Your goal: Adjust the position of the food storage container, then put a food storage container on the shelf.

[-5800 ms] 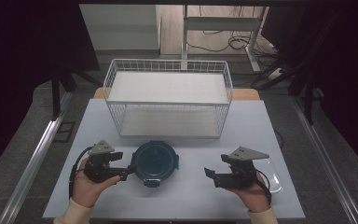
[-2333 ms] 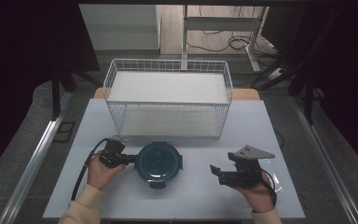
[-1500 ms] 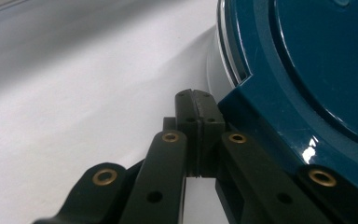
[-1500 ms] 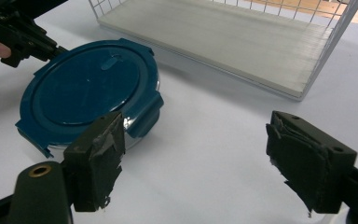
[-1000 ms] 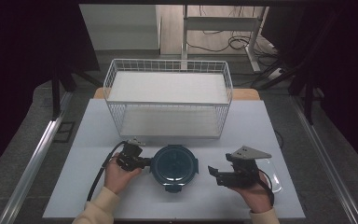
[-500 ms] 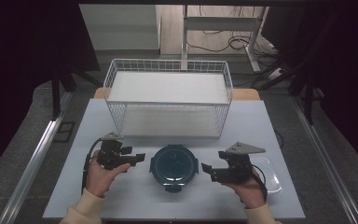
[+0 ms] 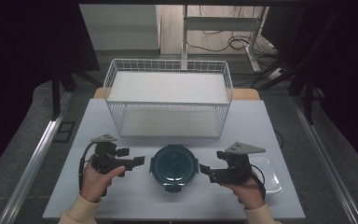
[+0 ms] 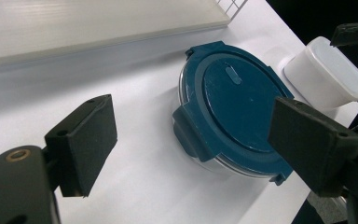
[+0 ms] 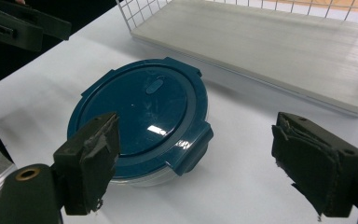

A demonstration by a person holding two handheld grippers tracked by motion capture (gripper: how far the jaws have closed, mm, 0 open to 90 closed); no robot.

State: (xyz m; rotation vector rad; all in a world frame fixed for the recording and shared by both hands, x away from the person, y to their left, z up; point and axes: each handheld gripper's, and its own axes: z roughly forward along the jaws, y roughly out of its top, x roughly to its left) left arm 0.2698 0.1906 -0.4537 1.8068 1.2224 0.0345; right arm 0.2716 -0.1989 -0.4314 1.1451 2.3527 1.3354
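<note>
A round container with a dark blue clip lid (image 7: pixel 174 163) sits on the white table (image 7: pixel 261 121) between my two grippers. My left gripper (image 7: pixel 139 161) hovers a short way to its left, and the jaws have just been opening. In the left gripper view the left gripper (image 8: pixel 200 121) stands wide, with the blue-lidded container (image 8: pixel 233 102) ahead and untouched. My right gripper (image 7: pixel 204 170) is close to the container's right rim, and its jaws have also just been opening a little. The right gripper view shows the right gripper (image 9: pixel 205 154) open with the lid (image 9: pixel 140 109) in front, no pad pressing it.
A white wire basket (image 7: pixel 168 98) with a pale board inside stands behind the container. A small white rectangular tub (image 7: pixel 269 176) lies at the right, behind my right hand; the left gripper view shows the tub (image 8: pixel 324 72) too. The table's front edge is near both hands.
The container was slid a little to the right by the left gripper. The left gripper then let go of its rim, opened and drew back to the left and up. The right gripper edged closer.
</note>
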